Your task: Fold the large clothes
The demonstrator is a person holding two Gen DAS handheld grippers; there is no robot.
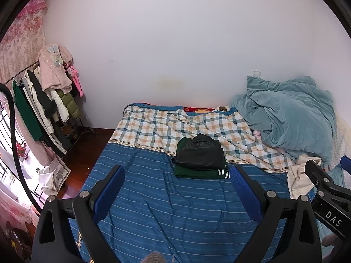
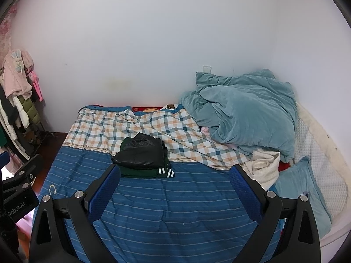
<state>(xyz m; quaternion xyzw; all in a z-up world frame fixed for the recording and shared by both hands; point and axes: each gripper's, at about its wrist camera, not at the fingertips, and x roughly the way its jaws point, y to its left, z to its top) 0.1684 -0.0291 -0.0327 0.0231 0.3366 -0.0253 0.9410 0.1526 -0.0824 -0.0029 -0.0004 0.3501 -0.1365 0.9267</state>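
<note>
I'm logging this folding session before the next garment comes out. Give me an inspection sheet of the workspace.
Surface: blue striped bedspread, a checked section behind it, lightly creased.
Job's things: folded black shiny garment stacked on folded dark green garment with white stripes.
Clutter: crumpled teal blanket, cream fleece bundle, teal pillow.
Grippers: left gripper and right gripper both open, holding nothing, short of the stack.
Cables: black cable at left edge.
Surroundings: clothes rack with hanging coats, white wall.

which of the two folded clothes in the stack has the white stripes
The dark green garment at the bottom; white stripes mark its right corner. The shiny black garment lying on top of it is plain.
</note>
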